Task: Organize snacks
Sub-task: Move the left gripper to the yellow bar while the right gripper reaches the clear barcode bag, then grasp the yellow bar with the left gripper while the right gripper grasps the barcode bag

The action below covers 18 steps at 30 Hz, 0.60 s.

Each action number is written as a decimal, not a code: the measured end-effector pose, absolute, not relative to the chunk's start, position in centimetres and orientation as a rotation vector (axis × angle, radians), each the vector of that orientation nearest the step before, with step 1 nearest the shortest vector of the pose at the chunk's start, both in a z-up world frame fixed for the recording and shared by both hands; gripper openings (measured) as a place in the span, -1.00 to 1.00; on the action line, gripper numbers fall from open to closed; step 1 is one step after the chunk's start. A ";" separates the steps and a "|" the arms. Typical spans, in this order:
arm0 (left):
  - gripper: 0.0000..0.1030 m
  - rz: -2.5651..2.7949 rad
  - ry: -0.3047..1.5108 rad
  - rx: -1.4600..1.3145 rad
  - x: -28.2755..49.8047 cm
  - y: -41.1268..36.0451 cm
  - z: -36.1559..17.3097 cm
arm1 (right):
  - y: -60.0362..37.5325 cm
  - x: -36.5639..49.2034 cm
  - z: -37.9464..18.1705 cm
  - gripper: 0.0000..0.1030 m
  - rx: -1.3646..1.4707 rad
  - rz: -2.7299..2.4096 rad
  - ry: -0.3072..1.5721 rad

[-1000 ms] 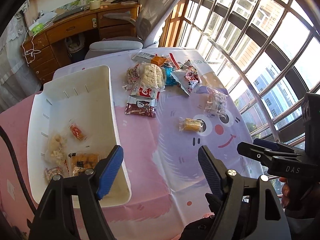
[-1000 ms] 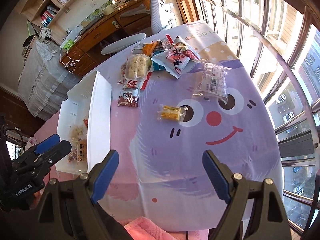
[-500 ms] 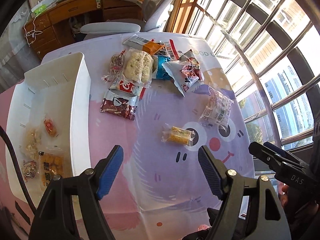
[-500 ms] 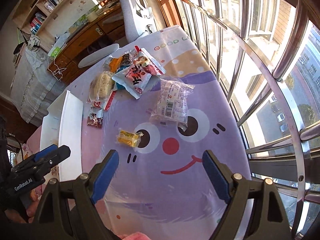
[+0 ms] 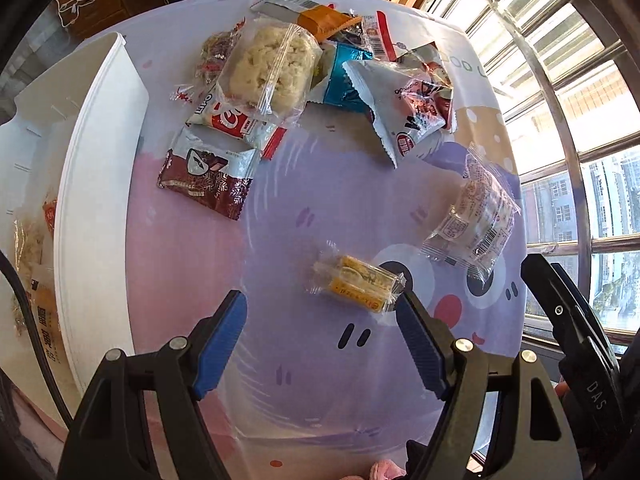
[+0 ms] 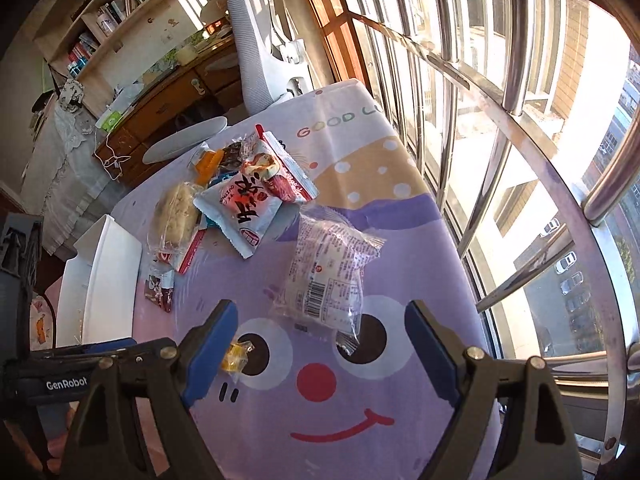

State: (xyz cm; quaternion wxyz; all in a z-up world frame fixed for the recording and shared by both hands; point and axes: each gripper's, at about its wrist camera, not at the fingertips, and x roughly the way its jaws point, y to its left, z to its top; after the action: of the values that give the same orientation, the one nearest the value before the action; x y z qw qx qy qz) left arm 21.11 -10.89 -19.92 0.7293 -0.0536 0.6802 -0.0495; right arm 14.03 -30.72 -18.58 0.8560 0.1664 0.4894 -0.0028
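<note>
Snack packets lie on a purple cartoon tablecloth. My left gripper (image 5: 322, 320) is open and empty, low over the cloth, just short of a small yellow snack bar (image 5: 356, 283). My right gripper (image 6: 320, 336) is open and empty, close to a clear packet with a barcode (image 6: 328, 276), which also shows in the left wrist view (image 5: 476, 216). The yellow bar peeks out behind my right gripper's left finger (image 6: 236, 358). A white bin (image 5: 92, 216) at the left holds several snacks. A pile of packets lies at the far side: a pale rice cake (image 5: 268, 68), a brown packet (image 5: 208, 176), a white and red packet (image 6: 248, 204).
The window's metal bars (image 6: 520, 128) run along the table's right edge. An office chair (image 6: 256, 52) and a wooden desk (image 6: 160, 104) stand beyond the table's far end. The bin (image 6: 100, 280) sits on the table's left part.
Both grippers have moved forward and lower over the table. The left one has neared the yellow bar, the right one the clear barcode packet. Both stayed open.
</note>
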 end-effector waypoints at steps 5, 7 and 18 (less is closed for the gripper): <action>0.47 -0.061 1.551 -0.149 22.2 -11.1 -22.0 | -30.4 15.7 -20.0 0.68 0.326 -0.026 1.017; 0.47 -0.051 1.556 -0.154 22.6 -11.3 -22.6 | -30.3 16.1 -20.6 0.68 0.319 -0.042 1.019; 0.26 -0.027 1.604 -0.173 24.0 -13.0 -25.1 | -29.9 17.8 -22.9 0.47 0.270 -0.049 1.043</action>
State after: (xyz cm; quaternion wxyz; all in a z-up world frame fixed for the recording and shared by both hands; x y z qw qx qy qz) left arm 24.00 -13.00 -25.08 0.6919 -0.0773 0.7177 -0.0123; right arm 17.78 -29.92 -22.92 0.8580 0.1283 0.4967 -0.0236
